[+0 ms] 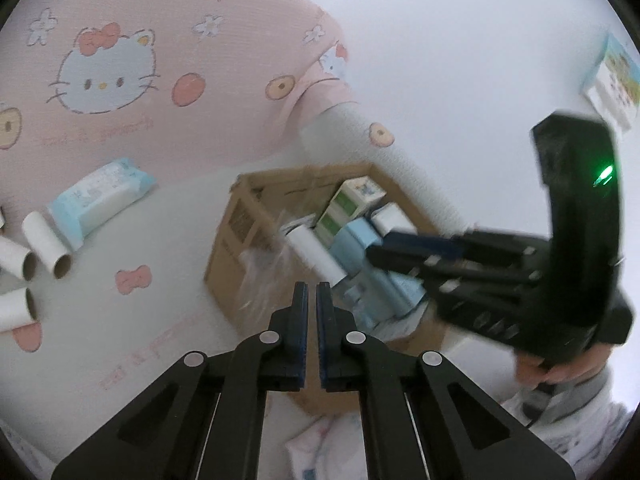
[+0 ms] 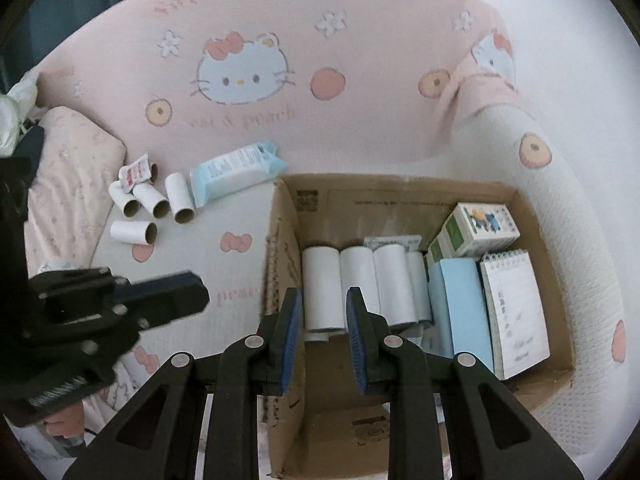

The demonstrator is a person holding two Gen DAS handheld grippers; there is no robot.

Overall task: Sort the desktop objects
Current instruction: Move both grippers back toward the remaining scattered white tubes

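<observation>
left wrist view: high, angled down over the cardboard box (image 1: 240,216) near-left corner, faces the pink headboard (image 1: 160,60); close.
right wrist view: above the box (image 2: 520,200), looks down into it, same facing; close.
shared: box, paper tubes (image 1: 44,244) (image 2: 152,204), wipes pack (image 1: 100,196) (image 2: 236,168); each view catches the other gripper.

Left tongs (image 1: 311,294) nearly closed, right tongs (image 2: 323,300) parted, both empty.
</observation>
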